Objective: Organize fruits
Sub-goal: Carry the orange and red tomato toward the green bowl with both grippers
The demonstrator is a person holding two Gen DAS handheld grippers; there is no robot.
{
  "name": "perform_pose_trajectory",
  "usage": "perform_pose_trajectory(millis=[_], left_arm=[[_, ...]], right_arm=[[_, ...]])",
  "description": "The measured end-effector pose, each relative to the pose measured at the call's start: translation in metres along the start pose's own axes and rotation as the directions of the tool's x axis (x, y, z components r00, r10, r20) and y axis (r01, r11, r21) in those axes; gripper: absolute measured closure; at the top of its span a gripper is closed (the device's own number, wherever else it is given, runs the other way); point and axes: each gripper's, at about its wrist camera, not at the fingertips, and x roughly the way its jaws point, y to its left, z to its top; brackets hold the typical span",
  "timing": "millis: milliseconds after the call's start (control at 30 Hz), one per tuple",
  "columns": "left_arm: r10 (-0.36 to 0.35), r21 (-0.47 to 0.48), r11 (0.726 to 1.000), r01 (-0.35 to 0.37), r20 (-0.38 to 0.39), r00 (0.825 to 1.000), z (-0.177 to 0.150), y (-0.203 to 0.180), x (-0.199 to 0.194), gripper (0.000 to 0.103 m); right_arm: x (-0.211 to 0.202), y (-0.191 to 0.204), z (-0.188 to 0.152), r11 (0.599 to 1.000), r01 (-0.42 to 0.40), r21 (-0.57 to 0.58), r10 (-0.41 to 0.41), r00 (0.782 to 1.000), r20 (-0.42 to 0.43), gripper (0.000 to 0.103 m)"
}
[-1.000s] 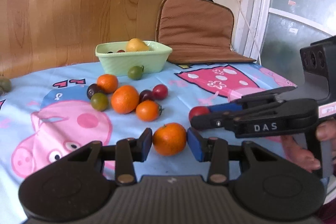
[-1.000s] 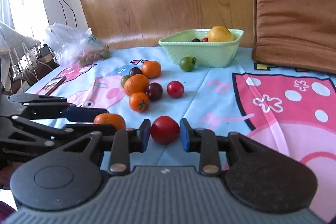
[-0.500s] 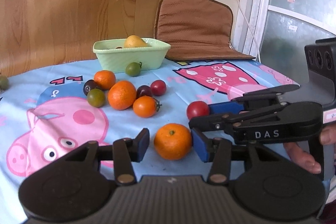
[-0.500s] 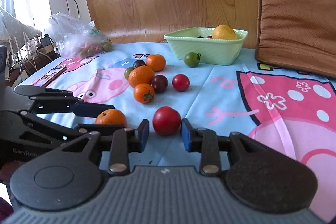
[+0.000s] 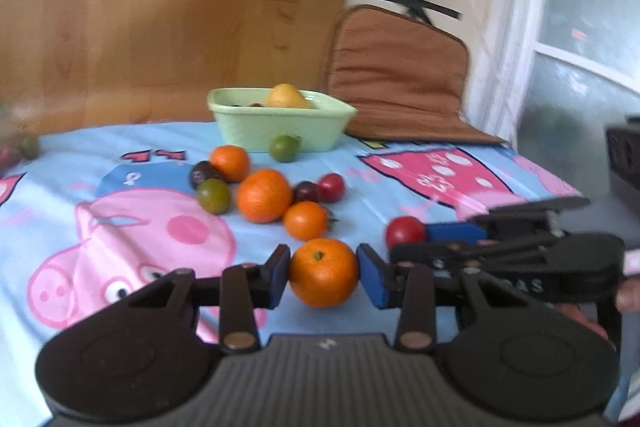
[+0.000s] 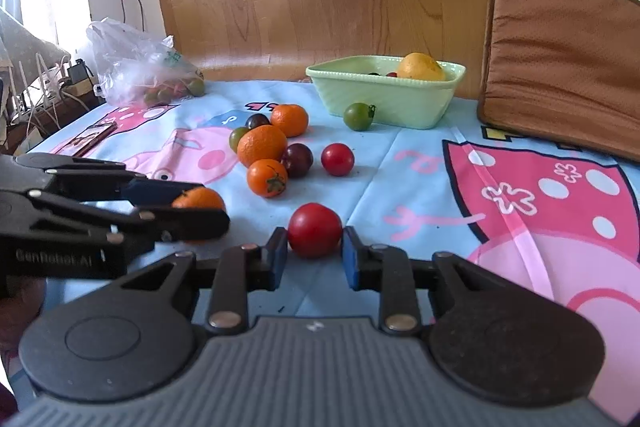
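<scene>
An orange mandarin [image 5: 324, 273] rests on the cartoon tablecloth between the blue pads of my left gripper [image 5: 322, 277]; its jaws are closing and both pads touch the fruit. A red tomato [image 6: 315, 230] sits between the pads of my right gripper [image 6: 315, 251], whose jaws are also closing and touch it on both sides. The two grippers lie side by side, each visible in the other's view. Further back lies a cluster of mandarins and small tomatoes [image 6: 264, 147]. Behind it stands a pale green bowl [image 6: 384, 99] holding a yellow fruit [image 6: 420, 67].
A lone green tomato [image 6: 359, 115] lies just in front of the bowl. A plastic bag of fruit [image 6: 140, 71] sits at the table's far left, and a brown cushion [image 6: 560, 59] leans at the far right. A wooden panel stands behind the table.
Both pairs of jaws stood a little wider half a second ago and have narrowed again onto the mandarin and the tomato. The left view has rolled slightly and blurred.
</scene>
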Motion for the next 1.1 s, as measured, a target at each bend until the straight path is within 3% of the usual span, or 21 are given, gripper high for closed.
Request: perform_pose_trajectory(millis=[133,667,867,1100], left_arm=[[0.014,-0.06,0.998,-0.015,-0.022,1.0,0.002,0.01,0.005,0.066],[0.021,-0.047,0.999,-0.022,-0.024,0.999,0.002,0.007,0.006,0.066],[-0.027,-0.091,0.995,0.027,-0.001,1.0,0.005,0.017,0.0,0.066],[-0.07,-0.101,0.992,0.076,0.061,0.996,0.057,0.041,0.001,0.066]], right_arm=[[0.0,0.002,0.0,1.0,0.007,-0.006,-0.007,1.0,-0.003,0.071],[0.0,0.002,0.0,1.0,0.006,-0.003,-0.006,1.0,-0.005,0.071],[0.001,-0.002,0.003,0.999,-0.026,0.036,0.026,1.0,-0.009,0.071],[0.011,-0.015,0.039,0.997,-0.038,0.064,0.034,0.998,0.052,0.071]])
